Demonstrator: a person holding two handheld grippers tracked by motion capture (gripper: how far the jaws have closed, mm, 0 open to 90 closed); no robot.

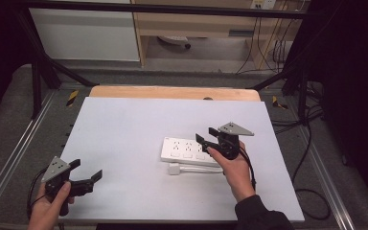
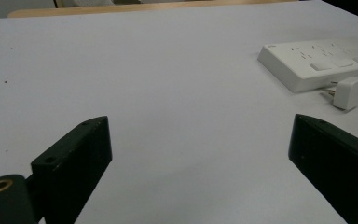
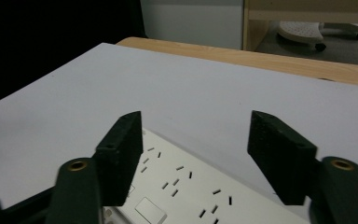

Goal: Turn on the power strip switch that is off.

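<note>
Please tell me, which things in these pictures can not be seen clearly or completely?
- Power strip: in the high view its right end is hidden by the right hand-held gripper and hand; the right gripper view cuts it at the bottom edge.
- Plug: its cable leaves the left gripper view at the right edge.
- Socket markings: too small to read in the high view.

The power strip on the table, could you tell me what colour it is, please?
White; the power strip shows best in the left gripper view.
</note>
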